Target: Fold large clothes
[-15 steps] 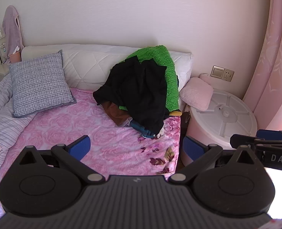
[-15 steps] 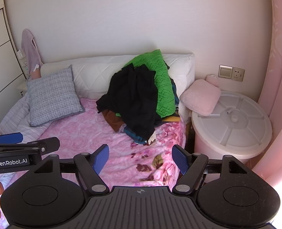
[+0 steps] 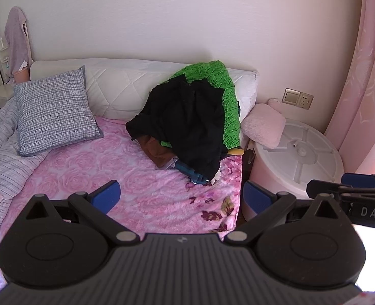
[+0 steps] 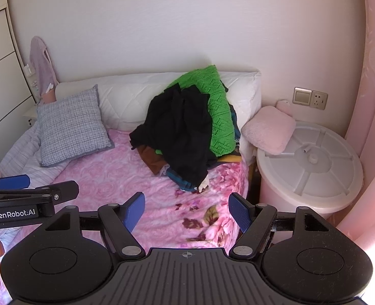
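Nothing has shifted since the earlier frame: clothes pile (image 3: 192, 124) sits heaped on the bed (image 3: 146, 193) against the headboard. Left gripper (image 3: 181, 197) and right gripper (image 4: 186, 211) hover short of it, jaws apart, empty. White bin (image 4: 311, 162) beside the bed is lidded, contents hidden.

There was one heap of clothes (image 3: 190, 127) at twelve o'clock, one grey checked cushion (image 3: 55, 109) at ten, one pink plush cushion (image 3: 263, 124) at two, one white round bin (image 3: 299, 157), and two grippers.
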